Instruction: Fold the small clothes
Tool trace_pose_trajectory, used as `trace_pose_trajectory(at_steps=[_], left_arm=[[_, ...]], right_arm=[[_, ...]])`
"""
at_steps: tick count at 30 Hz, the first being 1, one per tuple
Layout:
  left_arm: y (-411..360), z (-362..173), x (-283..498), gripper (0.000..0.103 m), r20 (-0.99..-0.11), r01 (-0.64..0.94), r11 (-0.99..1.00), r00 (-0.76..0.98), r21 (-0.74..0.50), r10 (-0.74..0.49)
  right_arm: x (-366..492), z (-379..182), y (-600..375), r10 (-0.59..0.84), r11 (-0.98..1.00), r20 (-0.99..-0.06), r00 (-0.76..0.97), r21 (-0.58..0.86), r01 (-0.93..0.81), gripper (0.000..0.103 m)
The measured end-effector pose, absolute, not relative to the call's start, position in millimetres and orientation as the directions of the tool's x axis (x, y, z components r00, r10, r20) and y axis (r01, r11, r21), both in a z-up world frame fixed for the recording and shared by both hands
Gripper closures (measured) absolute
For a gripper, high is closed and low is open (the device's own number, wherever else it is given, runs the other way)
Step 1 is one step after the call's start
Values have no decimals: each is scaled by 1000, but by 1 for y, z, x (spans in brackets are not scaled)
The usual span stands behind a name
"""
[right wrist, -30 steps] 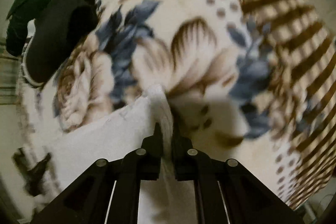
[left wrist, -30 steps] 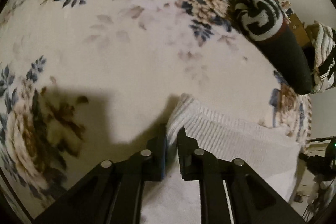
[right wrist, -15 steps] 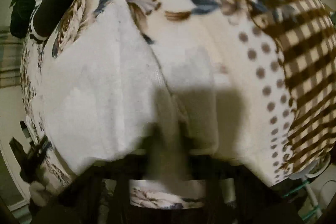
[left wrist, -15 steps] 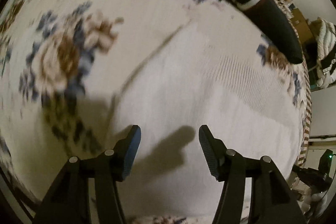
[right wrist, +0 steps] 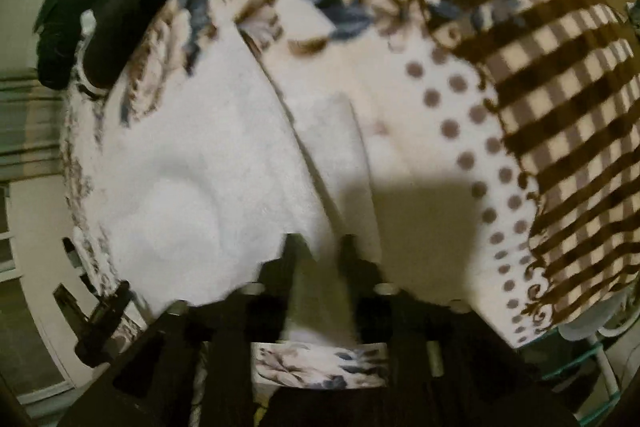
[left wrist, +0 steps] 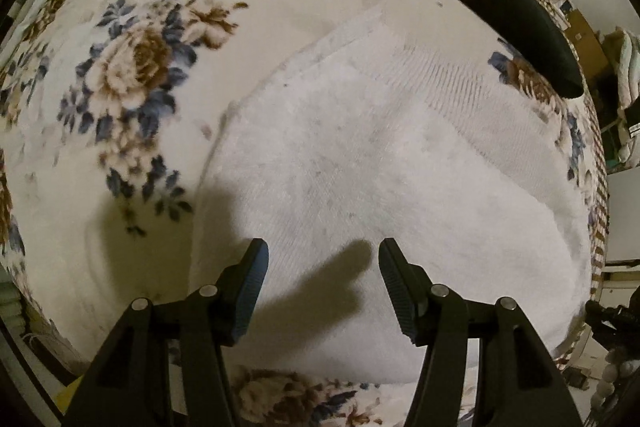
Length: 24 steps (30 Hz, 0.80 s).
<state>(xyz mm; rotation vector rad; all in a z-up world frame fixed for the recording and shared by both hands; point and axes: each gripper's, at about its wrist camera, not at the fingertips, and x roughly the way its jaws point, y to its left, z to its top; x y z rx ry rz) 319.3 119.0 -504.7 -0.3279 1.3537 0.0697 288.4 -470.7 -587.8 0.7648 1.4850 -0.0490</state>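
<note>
A white knit garment (left wrist: 380, 163) lies spread flat on the floral blanket, folded over with a ribbed band near its far edge. My left gripper (left wrist: 323, 255) is open and empty, hovering above the garment's near part, with its shadow on the cloth. In the right wrist view the same white garment (right wrist: 192, 163) lies to the left, with a fold edge running toward my right gripper (right wrist: 318, 243). The right view is blurred; its jaws stand a small gap apart over the fold, nothing held between them.
A rolled black sock with a black-and-white patterned cuff (left wrist: 504, 3) lies beyond the garment at the far right. Dark clothes (right wrist: 108, 23) sit at the blanket's far left in the right view. A brown checked border (right wrist: 540, 87) marks the blanket's edge.
Both grippers held the white garment's edge a second ago. They let go and pulled back; the left opened wide, and the garment now lies flat.
</note>
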Motion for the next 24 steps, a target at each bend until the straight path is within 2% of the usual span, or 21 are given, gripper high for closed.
trace_pose_trajectory(at_steps=[2,5,8,9,10,11,12,14,15,16,17,18,19,20,21,22,23,24], left_arm=[[118,-502,317,48,-964,-235,953,225,-192,-139],[117,-500,313,48,-965,-231,954,226,-190,-137],[115,-502,310,48,-965,-243,951,223,-193,-139],[115,-503,309,48,-965,-248,950,224,-192,-137],[114,-503,309,48,-965,-252,949,224,-191,-135],[114,-503,309,48,-964,-258,946,228,-196,-137],[113,-503,310,48,-963,-262,945,230,-197,-138],[113,-504,310,48,-963,-267,943,231,-197,-136],[115,-504,311,48,-962,-270,941,232,-203,-141],[116,-504,311,48,-961,-271,940,234,-209,-146],[117,-504,310,48,-961,-271,939,235,-211,-148],[118,-504,311,48,-960,-271,939,237,-213,-150],[119,-505,310,48,-959,-271,938,238,-216,-152],[120,-506,310,48,-959,-273,937,238,-219,-155],[120,-506,309,48,-959,-275,936,237,-221,-156],[120,-506,309,48,-958,-274,935,237,-224,-160],[118,-506,309,48,-958,-274,935,235,-225,-162],[116,-505,309,48,-958,-269,936,234,-227,-165]], right_arm=[[288,-585,-472,406,770,-900,160,431,471,42],[301,-599,-479,420,762,-890,179,453,463,37],[329,-627,-468,378,802,-913,152,405,440,35],[335,-630,-460,377,819,-912,162,410,400,43],[342,-629,-448,382,839,-907,179,421,344,56],[345,-627,-439,390,853,-904,172,426,301,81],[348,-624,-430,420,853,-893,161,449,267,81],[351,-617,-426,563,768,-808,174,589,252,82],[351,-616,-429,663,675,-724,192,689,265,83],[349,-618,-439,773,526,-593,226,798,294,83],[348,-623,-449,831,410,-495,254,854,321,83],[347,-631,-460,859,339,-439,264,873,349,83],[346,-640,-473,831,386,-498,248,837,388,83],[346,-650,-485,757,496,-619,207,752,433,82],[345,-658,-493,713,548,-678,178,697,462,79],[343,-669,-502,706,548,-691,157,673,497,78],[341,-673,-507,710,533,-687,157,669,517,63],[339,-668,-511,696,537,-698,169,662,522,55]])
